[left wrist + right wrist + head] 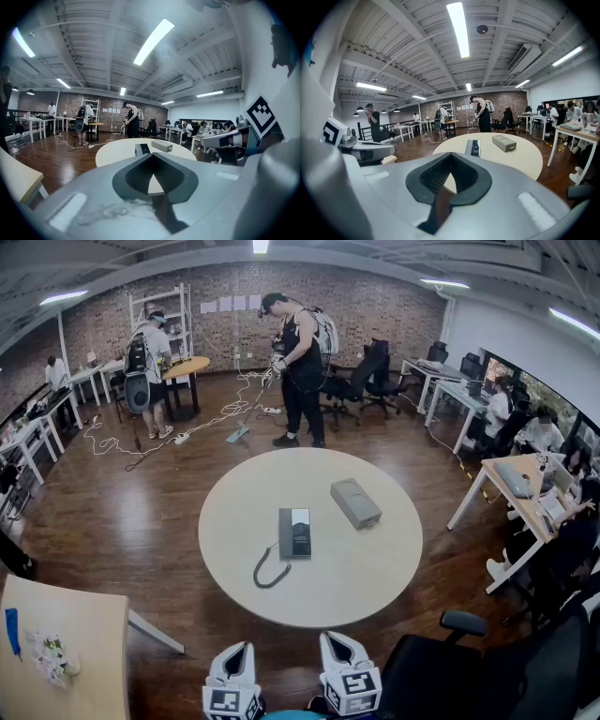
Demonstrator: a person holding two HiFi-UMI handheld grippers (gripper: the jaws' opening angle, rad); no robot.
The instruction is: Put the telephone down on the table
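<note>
Left gripper and right gripper hang closed, empty, at 6 o'clock. Yep, black corded telephone lies on round beige table.

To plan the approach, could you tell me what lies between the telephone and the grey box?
Nothing: the head view shows only bare tabletop between the telephone and the grey box.

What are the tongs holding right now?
Nothing. The left tongs and right tongs are both shut and empty; the telephone lies untouched on the table.
</note>
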